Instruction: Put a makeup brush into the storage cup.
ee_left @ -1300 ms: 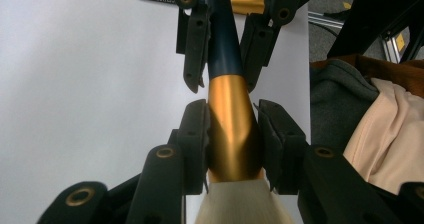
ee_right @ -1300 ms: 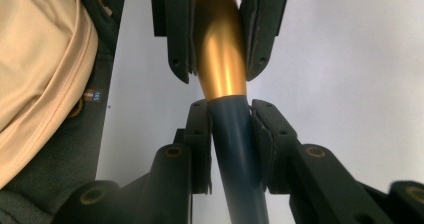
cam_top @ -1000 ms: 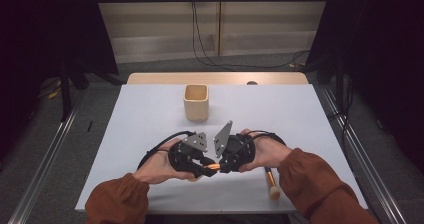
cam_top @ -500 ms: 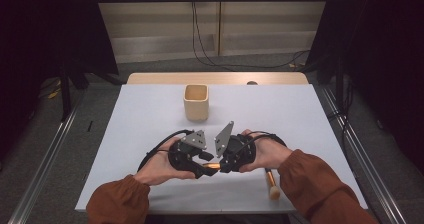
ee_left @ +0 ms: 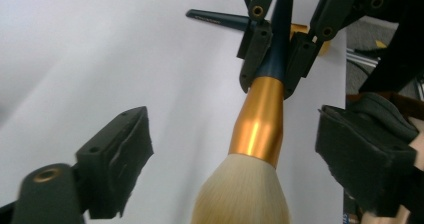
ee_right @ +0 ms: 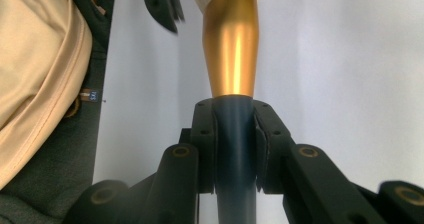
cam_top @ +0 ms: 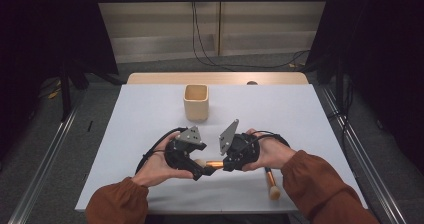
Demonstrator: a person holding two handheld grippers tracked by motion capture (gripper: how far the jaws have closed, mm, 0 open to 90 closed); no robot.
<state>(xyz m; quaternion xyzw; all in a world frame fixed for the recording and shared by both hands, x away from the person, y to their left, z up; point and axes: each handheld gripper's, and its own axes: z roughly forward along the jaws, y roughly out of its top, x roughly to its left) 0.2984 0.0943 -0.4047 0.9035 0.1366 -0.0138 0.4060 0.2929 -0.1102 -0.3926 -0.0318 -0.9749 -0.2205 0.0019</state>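
Gold-ferruled brush (cam_top: 214, 162) | level, crosswise | bristles toward left hand-held gripper (cam_top: 199, 170)

Left tool lets go of brush

The left tool (ee_left: 235, 179) has just spread its jaws, its pads now standing clear on either side of the brush (ee_left: 257, 129), whose handle is clamped in the right tool (ee_left: 274, 59).

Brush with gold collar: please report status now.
Right gripper shut on dark-handled, gold-collared brush. Left gripper jaws just opened, clear of bristles. Second brush on table, not blocking.
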